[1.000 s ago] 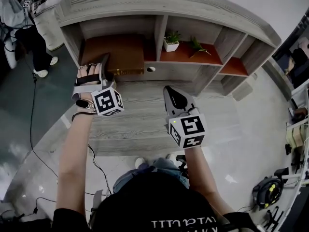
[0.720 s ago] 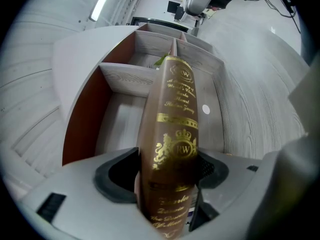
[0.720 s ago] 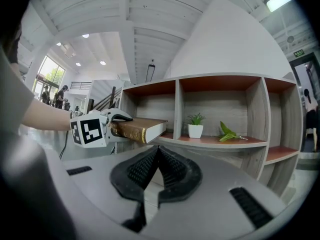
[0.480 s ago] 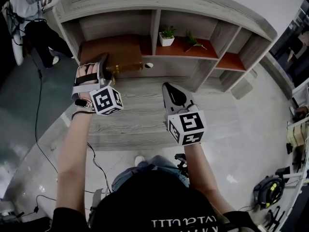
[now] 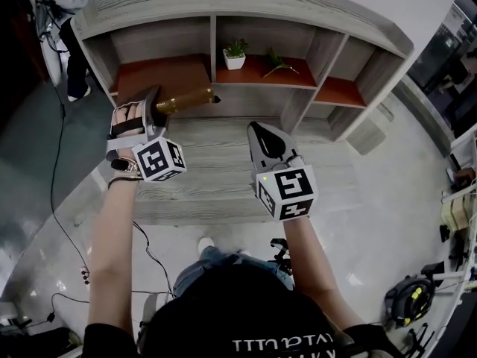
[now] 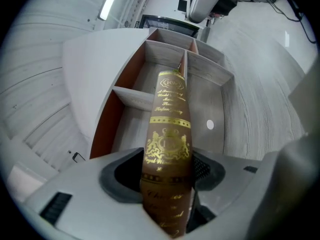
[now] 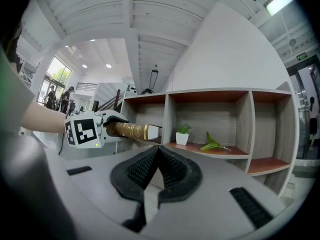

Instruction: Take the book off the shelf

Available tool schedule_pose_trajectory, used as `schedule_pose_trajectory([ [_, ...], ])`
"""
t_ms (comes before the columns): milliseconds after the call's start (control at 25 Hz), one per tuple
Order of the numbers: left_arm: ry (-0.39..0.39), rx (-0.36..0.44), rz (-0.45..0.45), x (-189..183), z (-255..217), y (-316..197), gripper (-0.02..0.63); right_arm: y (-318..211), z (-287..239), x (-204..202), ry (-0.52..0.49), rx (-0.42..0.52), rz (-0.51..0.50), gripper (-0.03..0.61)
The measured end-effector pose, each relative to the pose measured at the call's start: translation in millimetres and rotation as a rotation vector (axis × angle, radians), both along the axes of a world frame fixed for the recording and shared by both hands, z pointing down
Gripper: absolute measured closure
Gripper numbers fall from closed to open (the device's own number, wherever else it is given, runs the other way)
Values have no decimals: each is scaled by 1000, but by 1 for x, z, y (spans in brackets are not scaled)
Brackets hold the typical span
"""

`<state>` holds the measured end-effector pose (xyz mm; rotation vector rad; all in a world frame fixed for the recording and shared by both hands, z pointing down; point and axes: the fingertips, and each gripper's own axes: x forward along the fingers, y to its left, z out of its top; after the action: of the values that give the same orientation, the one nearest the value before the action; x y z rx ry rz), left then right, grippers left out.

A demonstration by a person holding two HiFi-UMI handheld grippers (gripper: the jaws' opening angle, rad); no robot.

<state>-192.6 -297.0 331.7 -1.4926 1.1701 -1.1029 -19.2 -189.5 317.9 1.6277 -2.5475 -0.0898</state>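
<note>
L gripper [image 5: 153, 104]: jaws closing on the brown, gilt-stamped hardback book [image 6: 167, 149], held by near end. Long axis runs straight out from jaws toward grey wooden shelf unit [image 5: 246, 6]; book looks clear of left bay. R gripper [image 5: 266, 134]: jaws closed, empty, farther off.

the brown book [image 6: 167, 149] with gilt spine lettering lies roughly level in front of the grey shelf [image 5: 246, 17], seemingly clear of its left bay.

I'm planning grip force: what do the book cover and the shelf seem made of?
The book looks leather-bound or imitation: brown, slight sheen, gilt stamped lettering. The shelf looks like matte grey wood-grain laminate, with reddish-brown inner panels.
</note>
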Motion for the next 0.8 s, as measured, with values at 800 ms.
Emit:
schedule_pose_trajectory([
  [800, 1028, -106, -83, 20, -18, 113, 385, 50, 22, 34, -26, -35, -124, 565],
])
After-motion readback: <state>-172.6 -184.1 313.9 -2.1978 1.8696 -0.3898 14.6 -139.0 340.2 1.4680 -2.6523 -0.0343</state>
